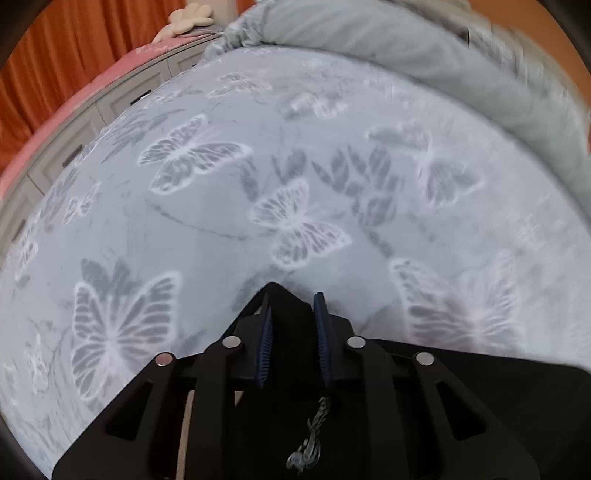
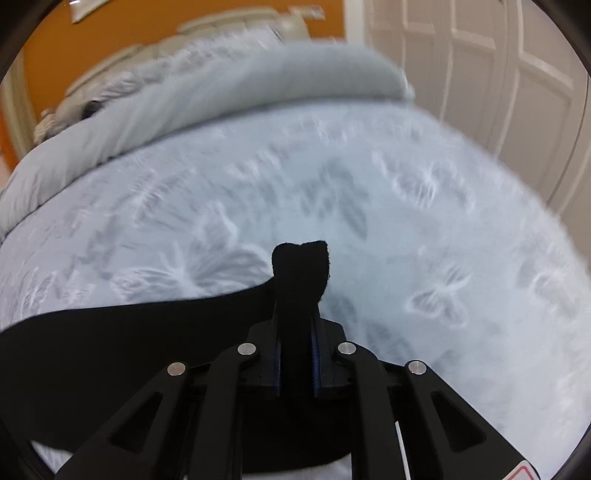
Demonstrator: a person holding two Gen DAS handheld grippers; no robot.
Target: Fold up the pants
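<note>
We have the black pants [image 2: 122, 332] pinched in both the left gripper [image 1: 293, 306] and the right gripper [image 2: 300, 295], jaws narrow on cloth, held over the butterfly bedspread [image 1: 332, 166]. We judge folding barely begun; no finished fold shows.

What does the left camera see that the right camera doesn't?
Only the left view shows the orange curtain and grey drawers. Only the right view shows the white door and the beige headboard. Both show the butterfly bedspread and a gripper, left and right, shut on the black pants.
</note>
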